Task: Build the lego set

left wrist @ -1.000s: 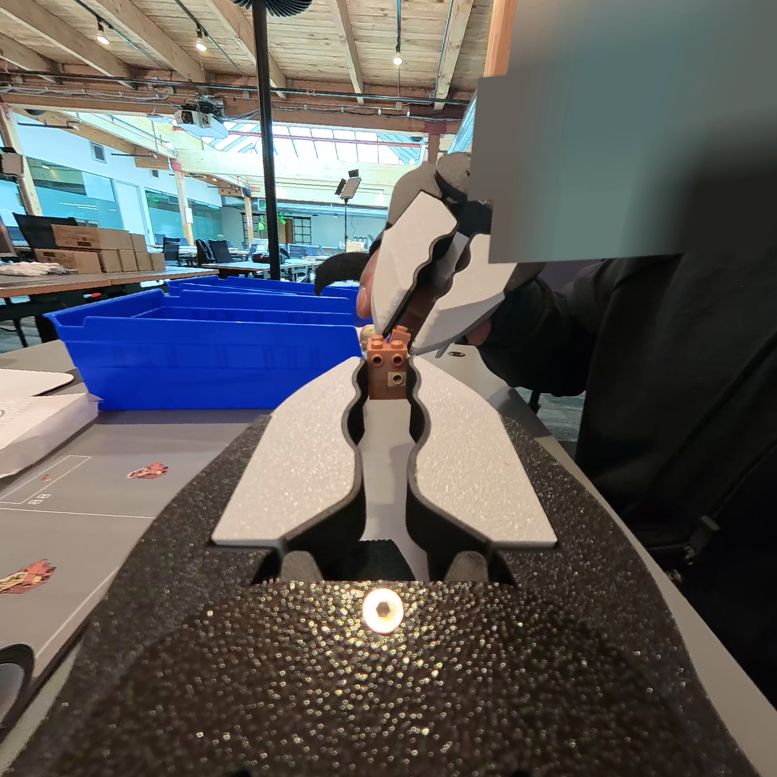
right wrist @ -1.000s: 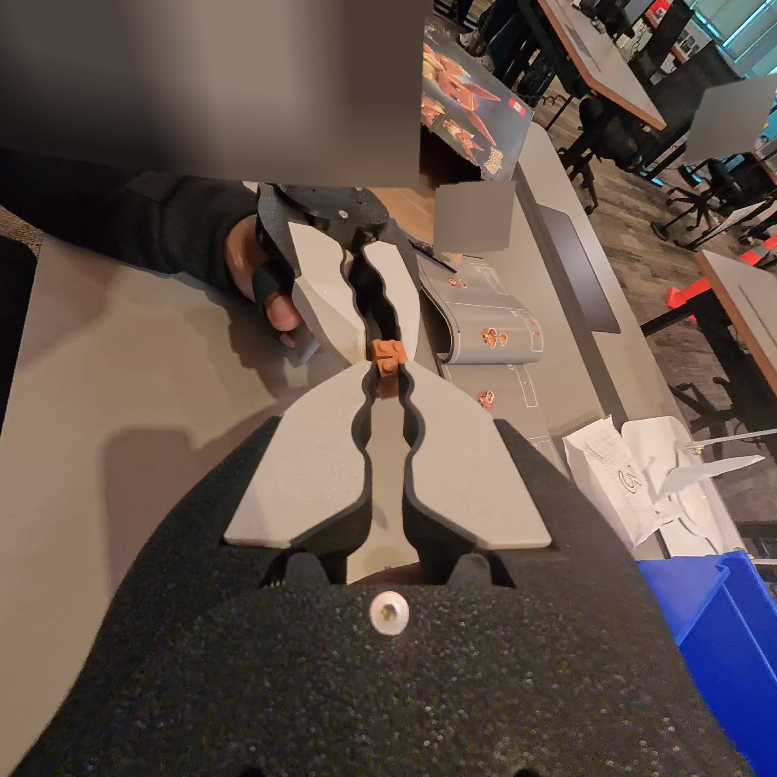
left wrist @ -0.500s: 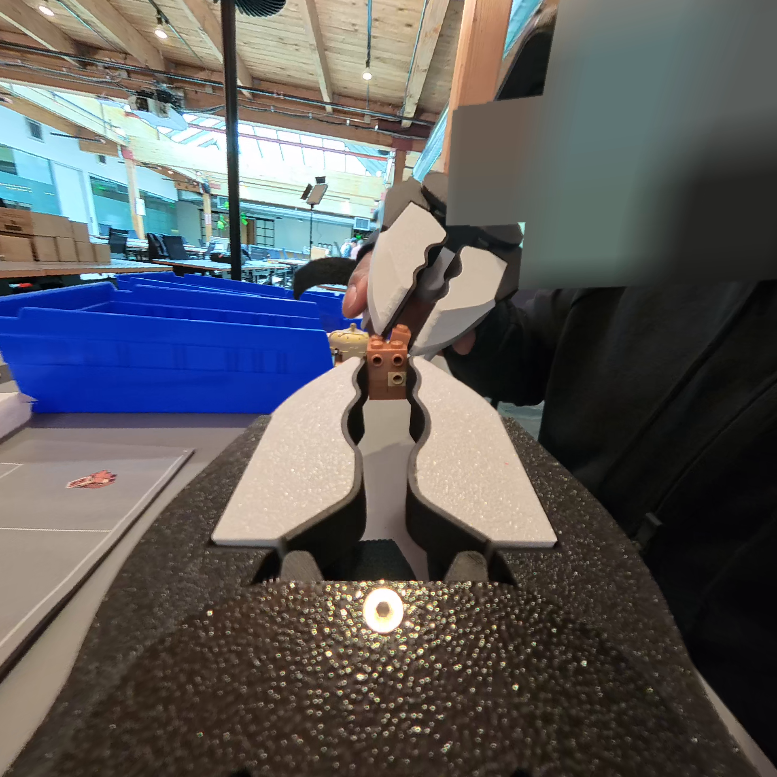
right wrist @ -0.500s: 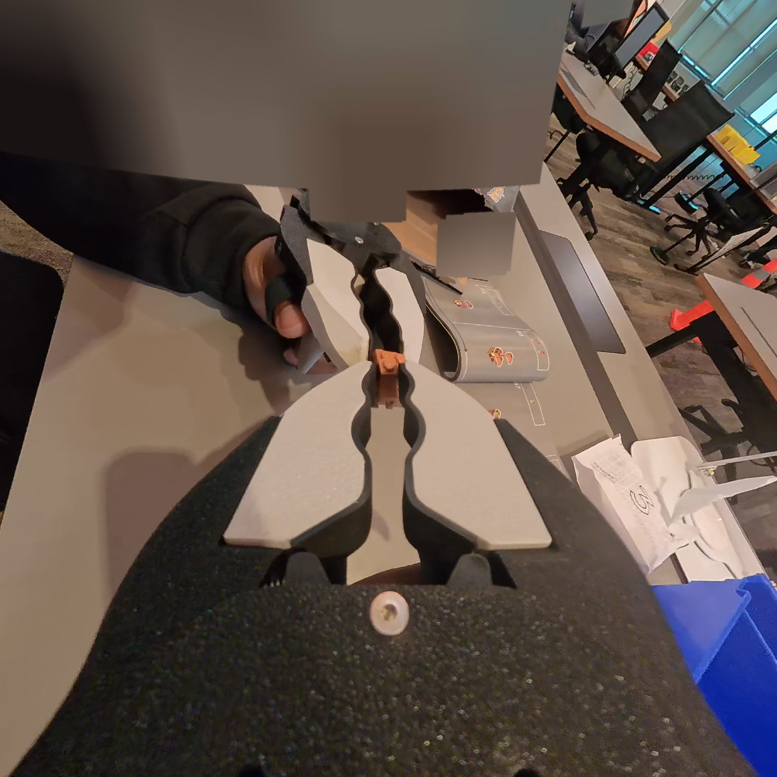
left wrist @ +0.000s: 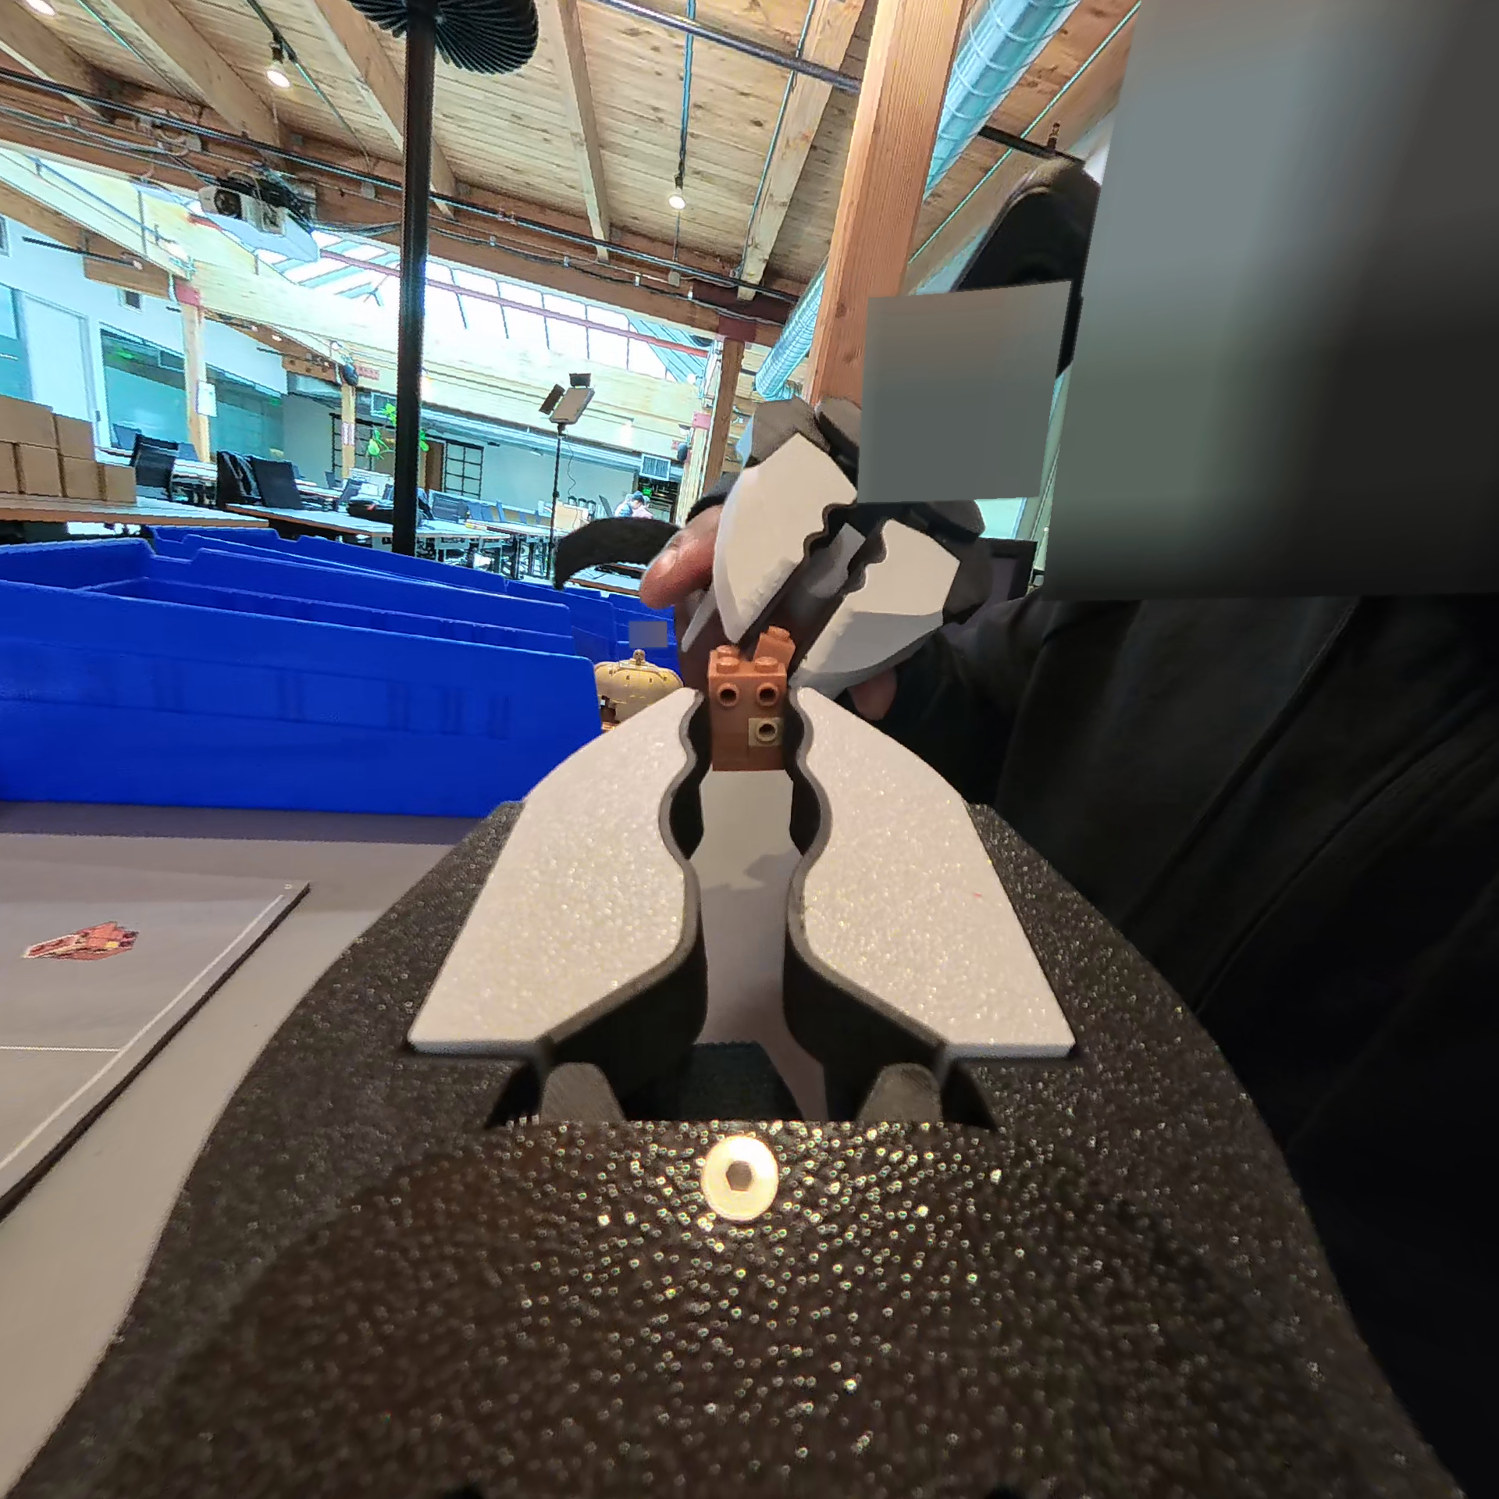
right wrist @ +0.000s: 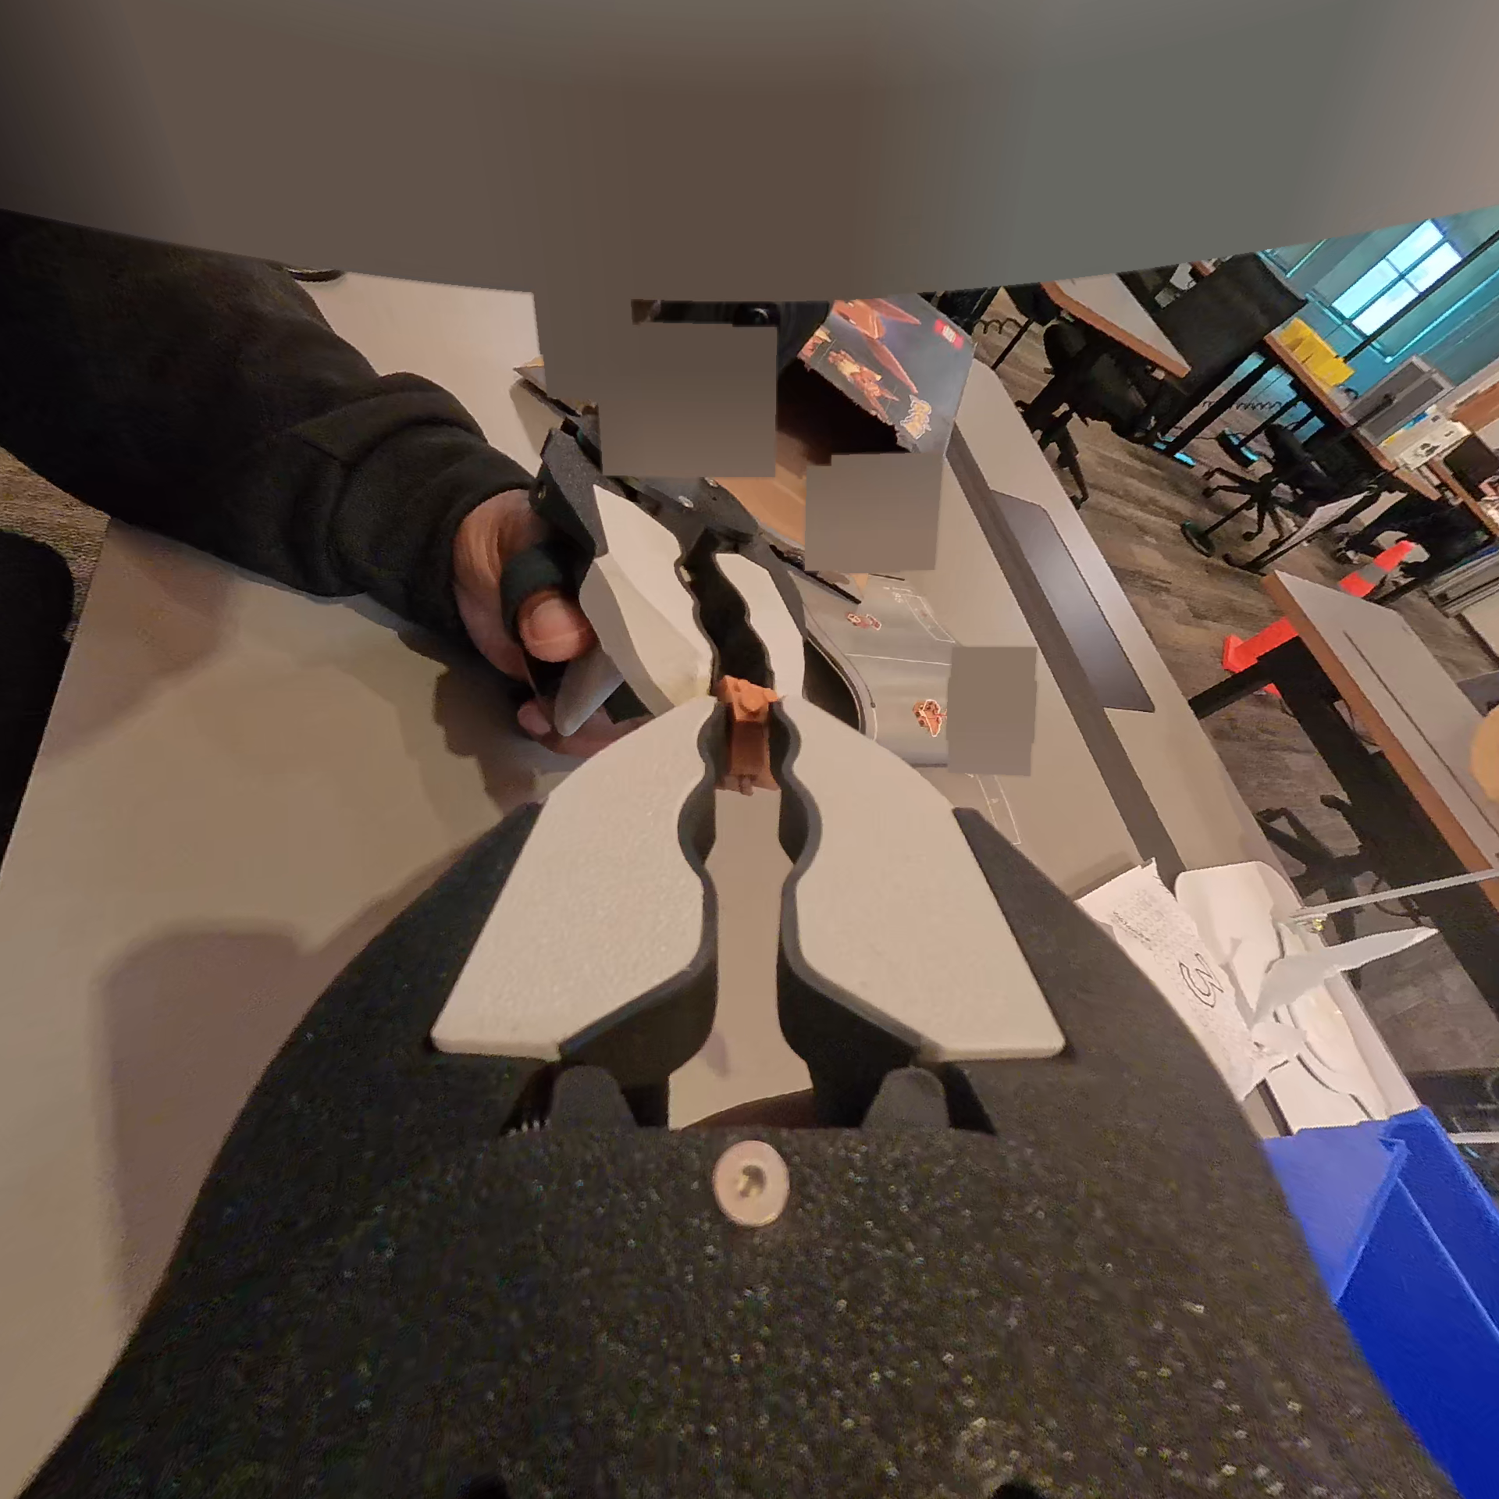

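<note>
My right gripper (right wrist: 748, 734) has its pads pressed on a slim brown brick piece (right wrist: 746, 750), held above the grey table (right wrist: 203, 779). Its far end meets the left gripper (right wrist: 734, 677), which a hand (right wrist: 519, 600) holds; what that one clamps looks like more orange-brown brick, though motion blur smears it. A blue bin (right wrist: 1411, 1265) sits lower right, crumpled white paper (right wrist: 1200, 957) beside it.

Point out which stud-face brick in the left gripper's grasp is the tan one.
The small tan brick, low on the right of the brown brick assembly that the left gripper pinches; the bricks around it are reddish brown.
</note>
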The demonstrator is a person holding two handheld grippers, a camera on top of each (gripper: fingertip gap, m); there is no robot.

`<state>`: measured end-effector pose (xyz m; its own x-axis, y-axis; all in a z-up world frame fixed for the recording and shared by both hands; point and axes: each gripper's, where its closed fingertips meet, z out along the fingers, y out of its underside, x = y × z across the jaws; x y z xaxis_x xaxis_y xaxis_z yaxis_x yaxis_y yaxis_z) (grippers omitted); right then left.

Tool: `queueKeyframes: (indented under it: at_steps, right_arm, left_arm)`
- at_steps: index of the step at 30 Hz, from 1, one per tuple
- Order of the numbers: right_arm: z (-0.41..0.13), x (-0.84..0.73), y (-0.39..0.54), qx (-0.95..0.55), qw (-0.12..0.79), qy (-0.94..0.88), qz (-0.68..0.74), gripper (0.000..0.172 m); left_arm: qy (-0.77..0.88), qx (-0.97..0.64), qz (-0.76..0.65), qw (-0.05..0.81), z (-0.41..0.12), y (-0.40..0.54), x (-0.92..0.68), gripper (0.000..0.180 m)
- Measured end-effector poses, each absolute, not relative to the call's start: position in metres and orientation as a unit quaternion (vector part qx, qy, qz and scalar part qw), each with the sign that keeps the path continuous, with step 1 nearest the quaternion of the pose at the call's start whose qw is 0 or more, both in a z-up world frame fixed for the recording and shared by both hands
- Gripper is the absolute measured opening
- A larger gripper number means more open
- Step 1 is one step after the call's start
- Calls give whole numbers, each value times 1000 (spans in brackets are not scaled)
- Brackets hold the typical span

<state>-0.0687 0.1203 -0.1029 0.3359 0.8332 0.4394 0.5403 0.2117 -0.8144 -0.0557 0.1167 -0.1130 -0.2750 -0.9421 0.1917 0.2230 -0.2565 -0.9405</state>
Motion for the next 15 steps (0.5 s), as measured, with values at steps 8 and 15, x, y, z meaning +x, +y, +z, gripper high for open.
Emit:
queueKeyframes:
  at_steps: [8, 15]
  right_arm:
    - [-102, -69, 120, -601, 563, -555, 115, 10]
    - [-102, -69, 121, -606, 566, -546, 123, 11]
  left_arm:
    - [429, -418, -676, 430, -113, 117, -56, 16]
    - [429, -417, -676, 430, -113, 116, -56, 16]
